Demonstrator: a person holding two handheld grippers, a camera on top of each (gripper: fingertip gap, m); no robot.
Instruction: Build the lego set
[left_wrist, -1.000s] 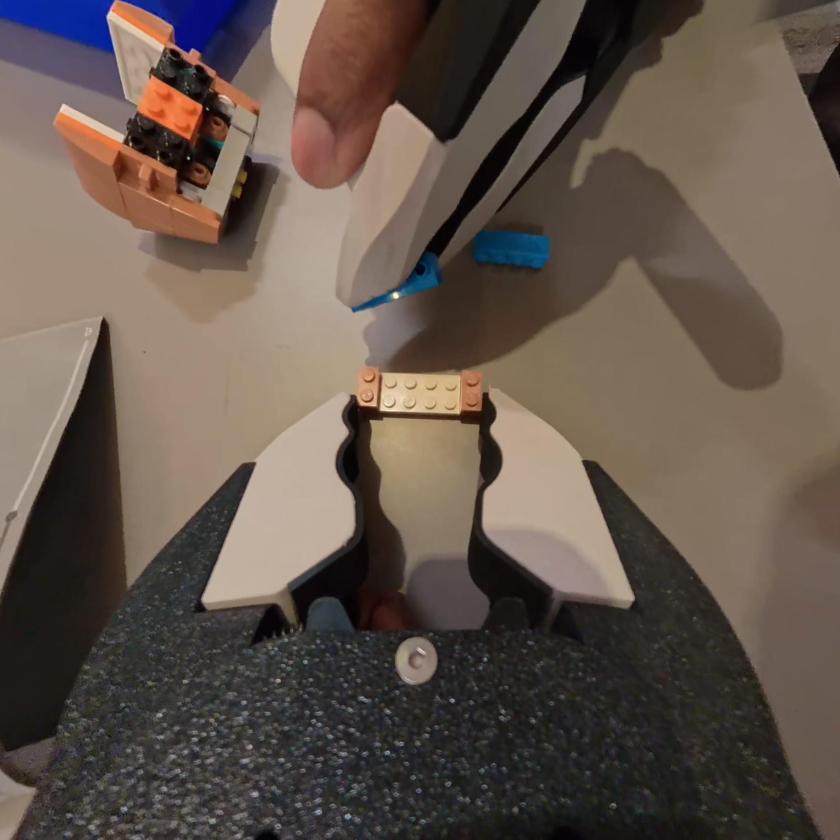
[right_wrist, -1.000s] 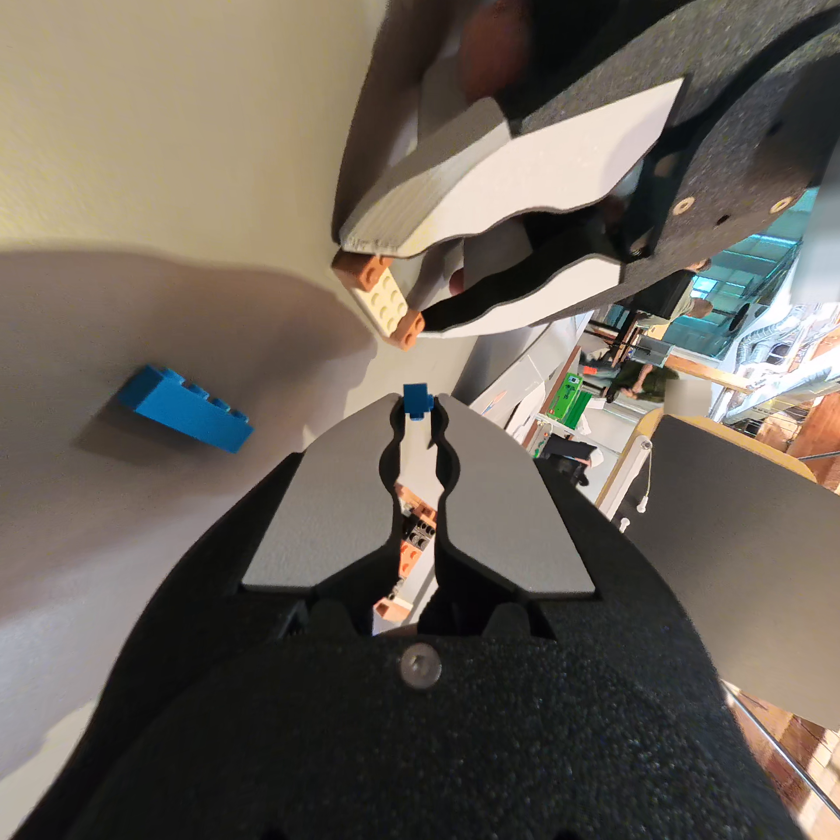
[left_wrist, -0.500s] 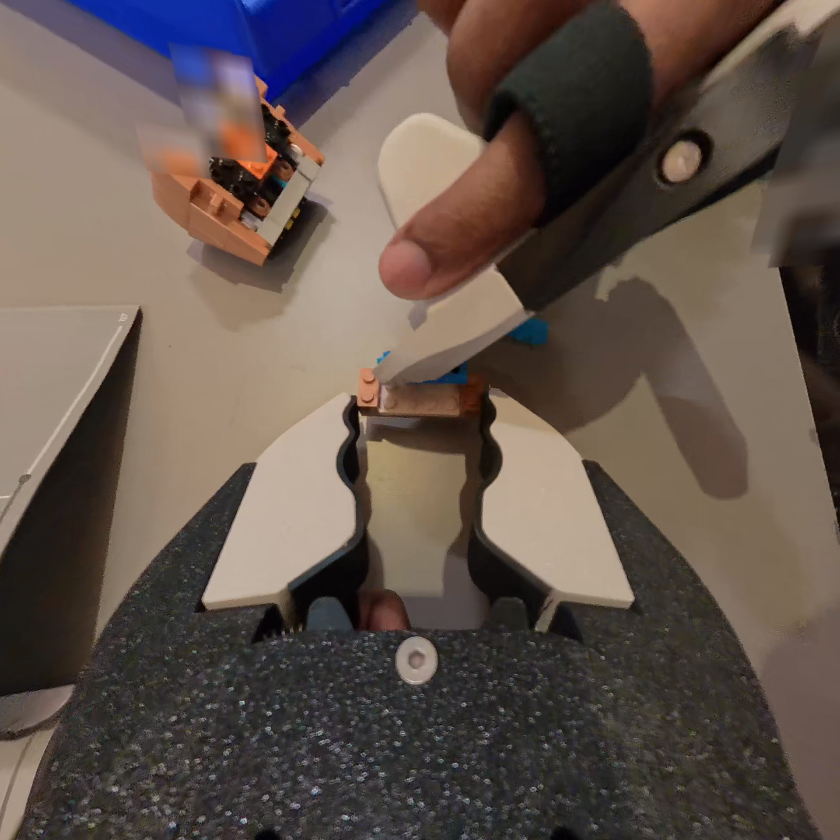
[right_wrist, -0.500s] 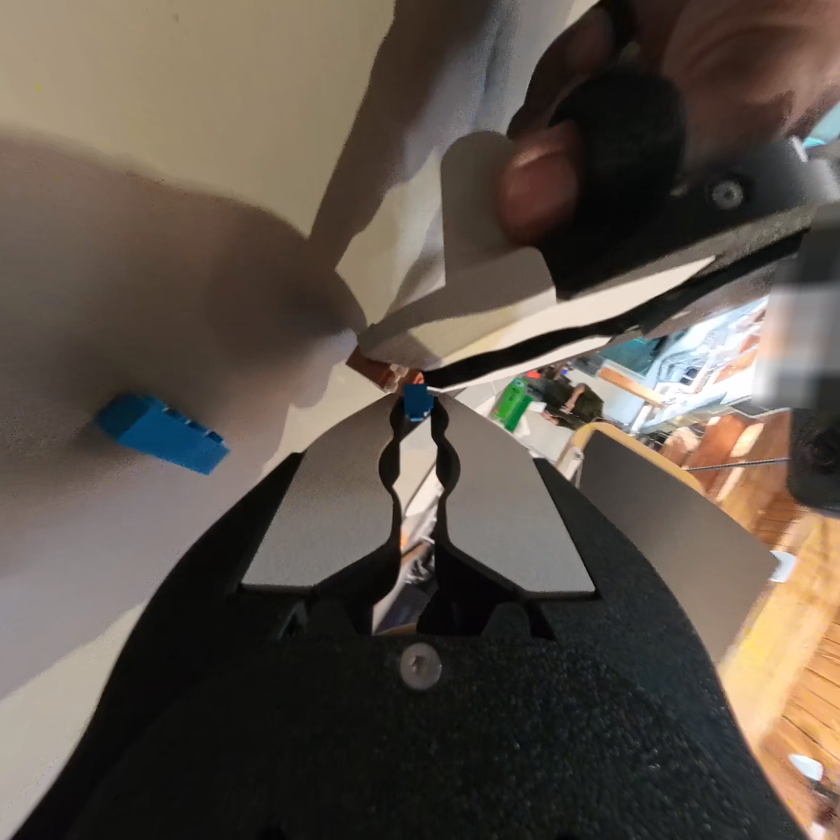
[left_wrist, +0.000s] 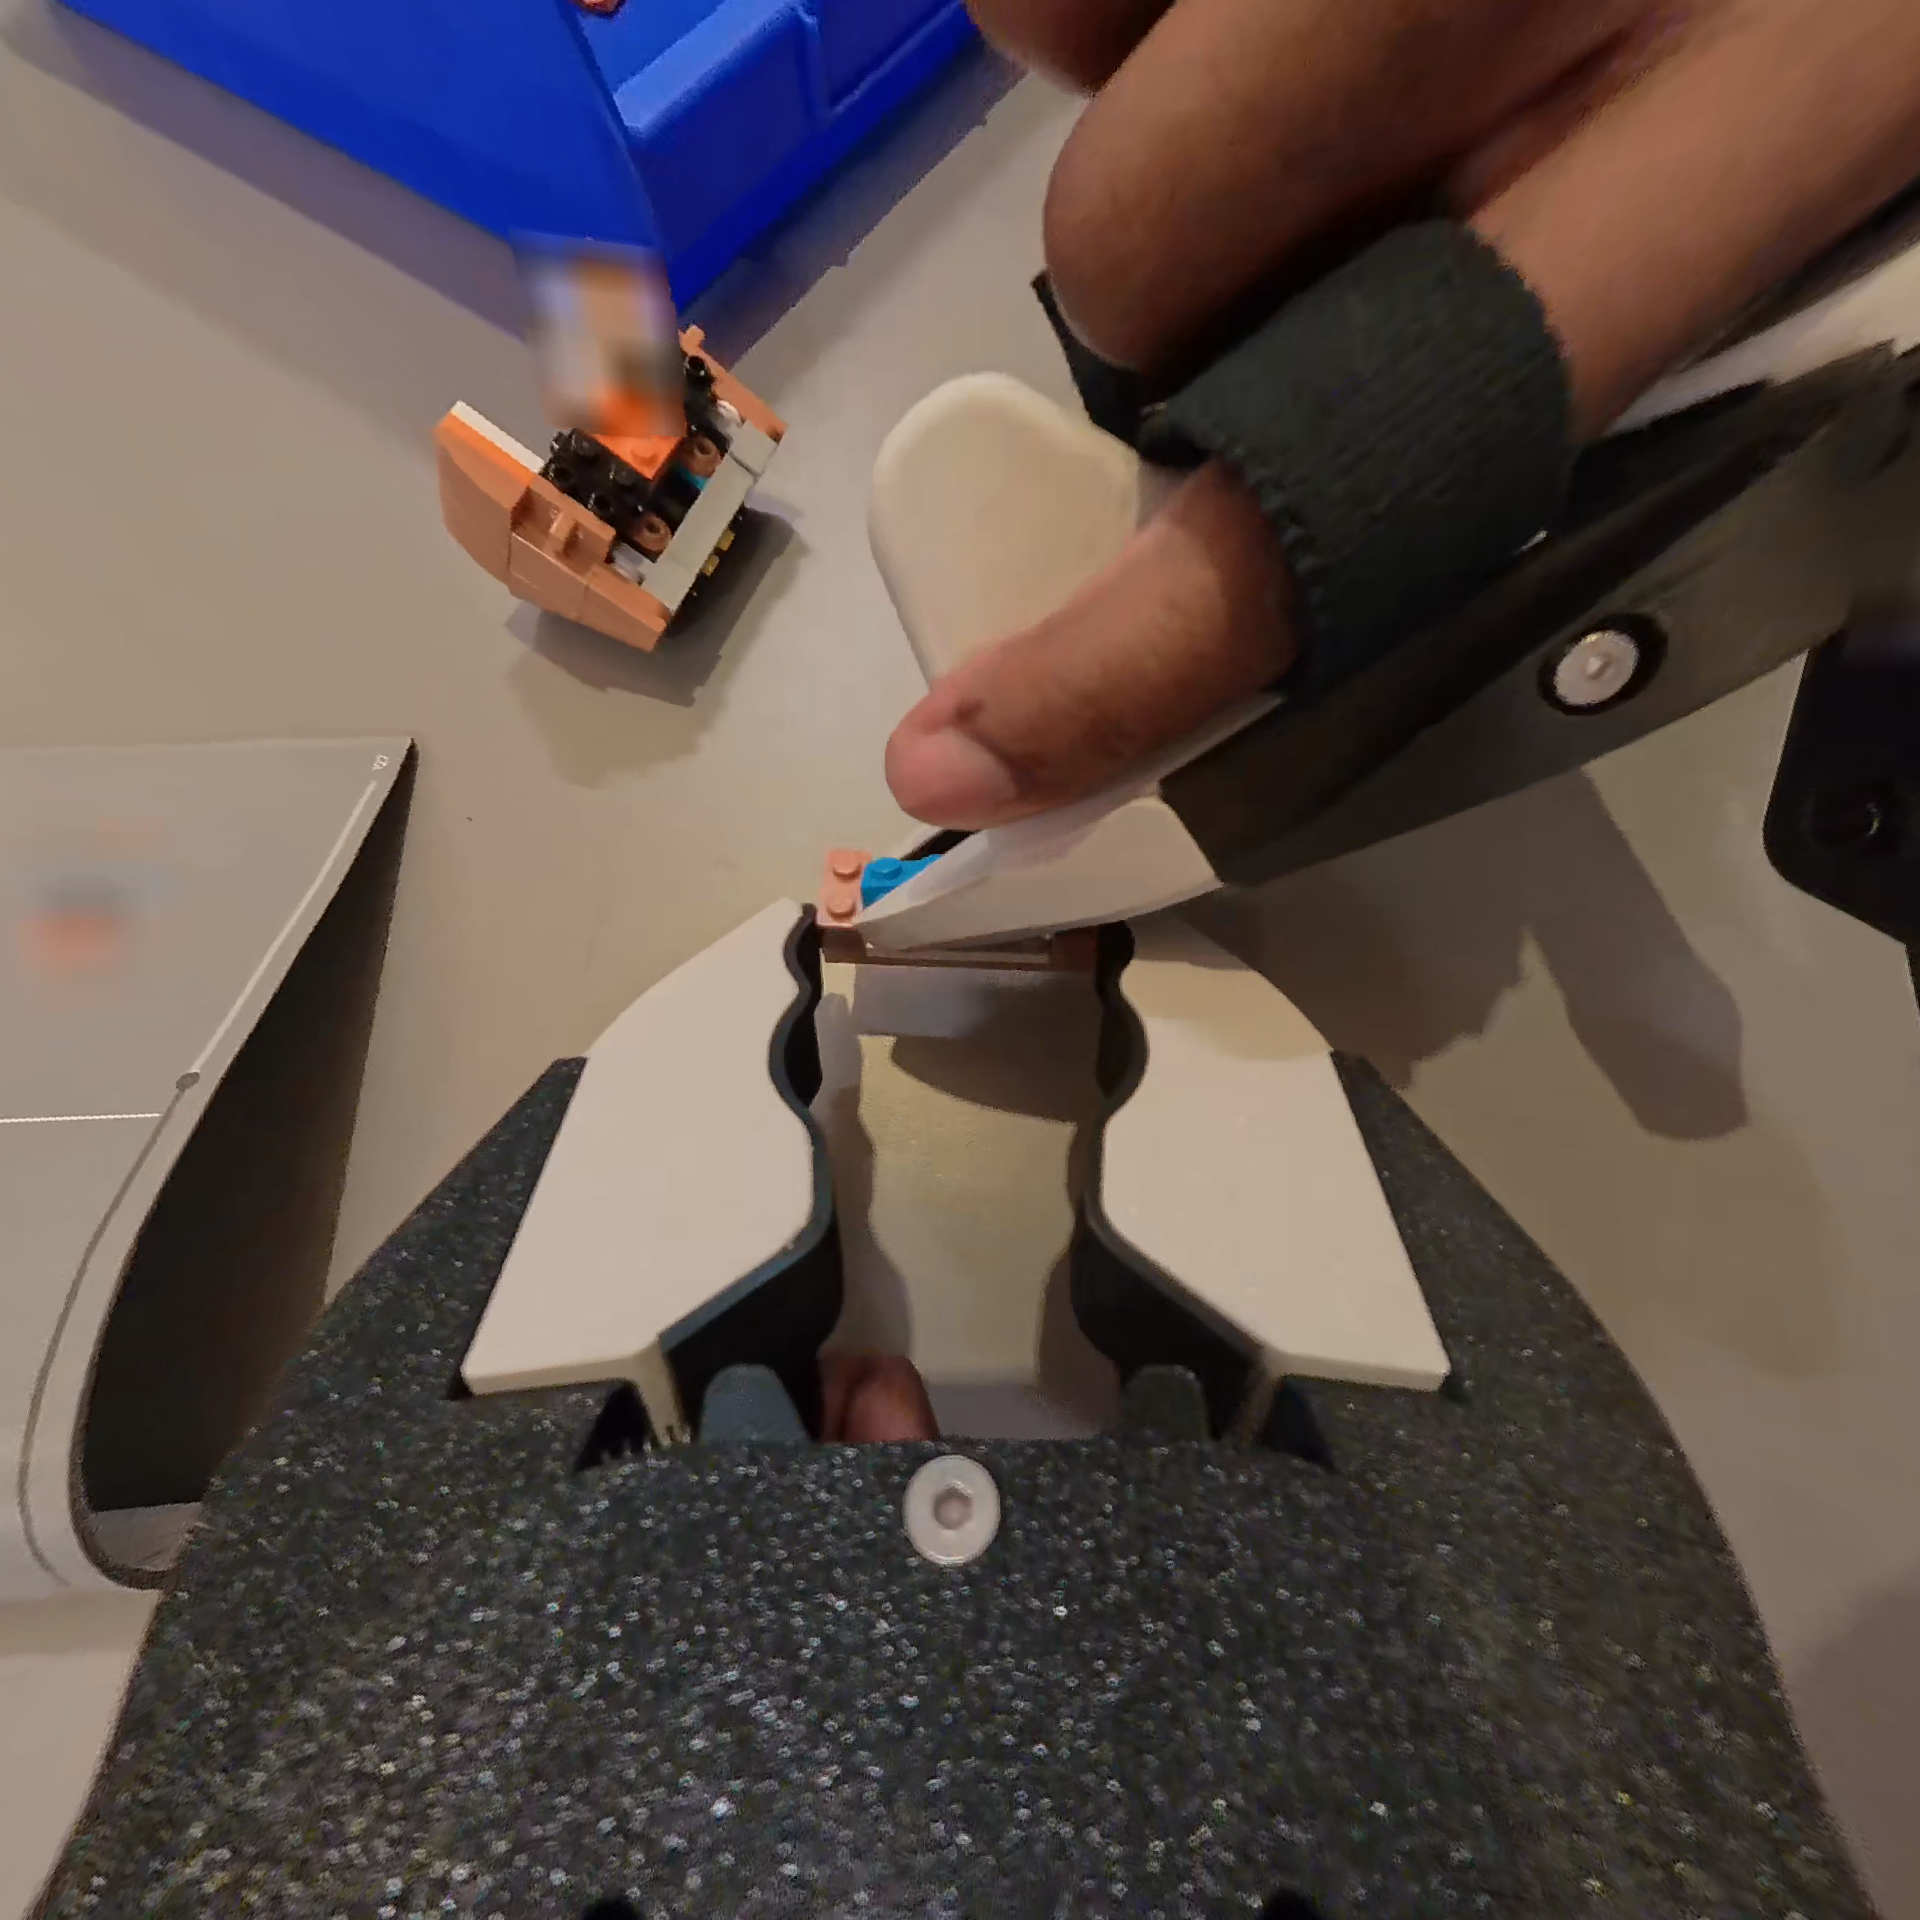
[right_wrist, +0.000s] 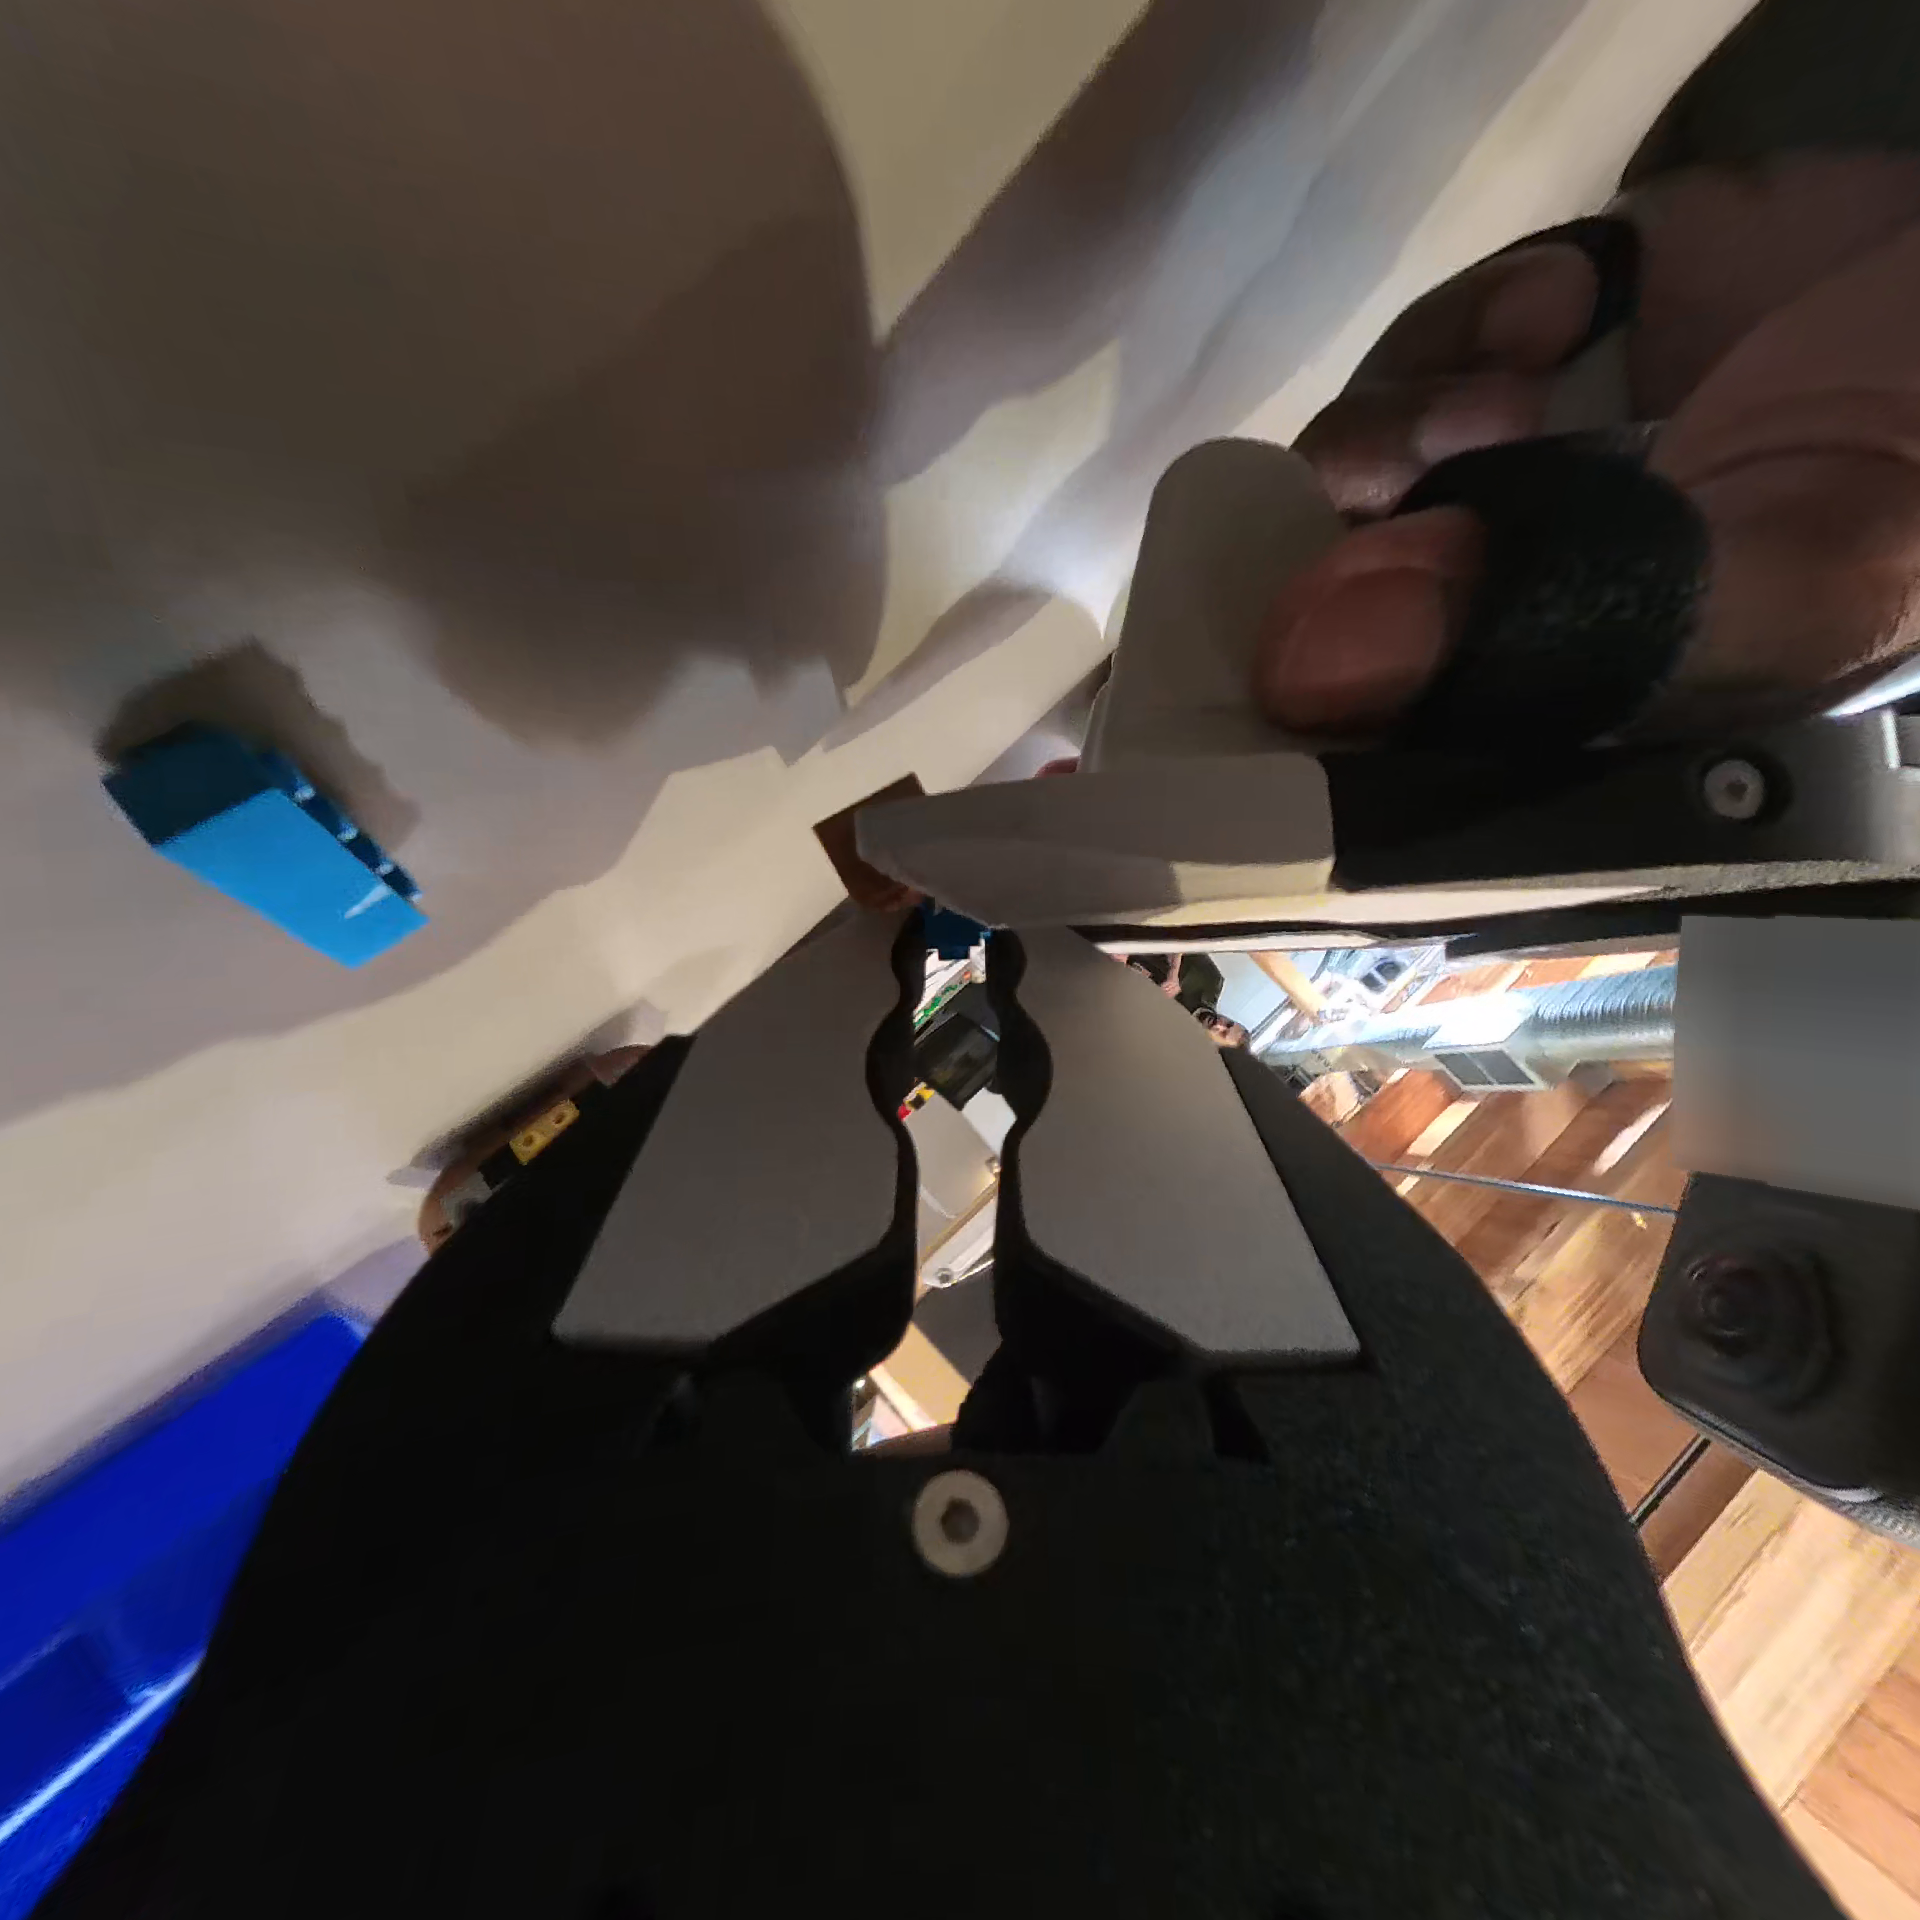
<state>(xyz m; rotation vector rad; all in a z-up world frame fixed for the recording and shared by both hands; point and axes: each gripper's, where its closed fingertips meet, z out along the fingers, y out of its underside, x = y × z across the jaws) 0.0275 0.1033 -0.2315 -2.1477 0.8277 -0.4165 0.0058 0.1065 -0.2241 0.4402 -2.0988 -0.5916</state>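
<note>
1. Since a second ago the right claw (left_wrist: 883, 914) has come across from well above and beyond the left claw (left_wrist: 956, 935) and now lies over the plate; the small blue piece (left_wrist: 891, 876) that hung clear of the plate then is now down on its studs.
2. The left claw is clamped on the tan-and-brown plate (left_wrist: 844, 885), one tip at each end. The plate is held level above the table (left_wrist: 312, 582), and only its left brown end shows from under the other claw's finger.
3. The right claw is closed on the small blue piece; in its own view the piece (right_wrist: 948, 928) sits pinched at the very tips, right beside the brown end of the plate (right_wrist: 847, 847).
4. A bare finger (left_wrist: 1049, 717) of the right hand rests along that claw's upper finger, through a black strap.
5. Whether the blue piece is fully seated cannot be told; its underside is hidden. I judge this to be the pressing step.
6. Farther out, the partly built orange-and-black model (left_wrist: 613, 520) stands on the table, apart from both claws, before a blue bin (left_wrist: 727, 135). A grey box (left_wrist: 187, 987) lies to the left.
7. A longer blue brick (right_wrist: 270, 842) lies loose on the table, unused.
8. So the build looks partway: this sub-piece, the loose brick and the joining to the model seem left.
</note>
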